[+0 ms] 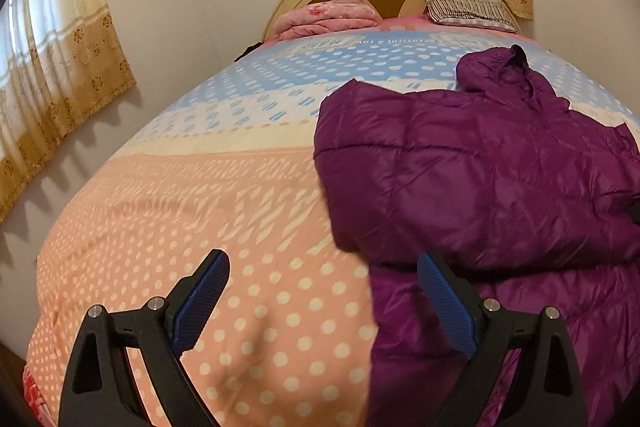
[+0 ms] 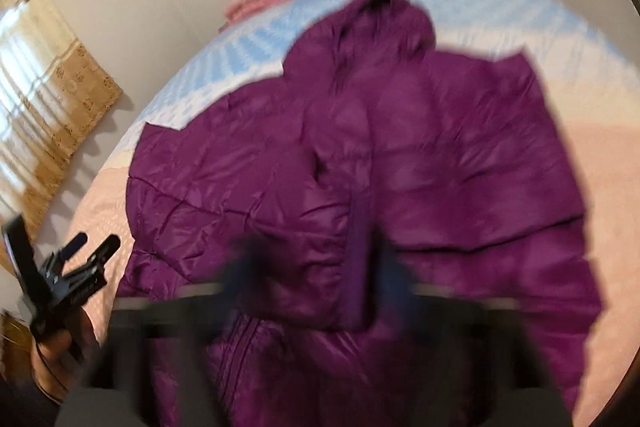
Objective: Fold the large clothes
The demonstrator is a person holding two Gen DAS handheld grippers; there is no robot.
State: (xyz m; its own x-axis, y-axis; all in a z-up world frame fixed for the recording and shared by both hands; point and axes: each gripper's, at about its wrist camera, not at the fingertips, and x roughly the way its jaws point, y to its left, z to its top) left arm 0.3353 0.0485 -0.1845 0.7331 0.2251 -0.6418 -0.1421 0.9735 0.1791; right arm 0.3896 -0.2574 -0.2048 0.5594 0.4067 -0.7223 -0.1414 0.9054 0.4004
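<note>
Purple jacket (image 1: pixel 480 163) spread on bed (image 1: pixel 200 207), hood toward twelve o'clock; left gripper (image 1: pixel 324 291) wide open, empty, at its seven o'clock edge; right gripper (image 2: pixel 316 267) blurred, state indiscernible.

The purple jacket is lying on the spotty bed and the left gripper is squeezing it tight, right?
Not quite. The purple jacket does lie on the spotty bed, but the left gripper is wide open, squeezing nothing. The left wrist view shows it.
</note>
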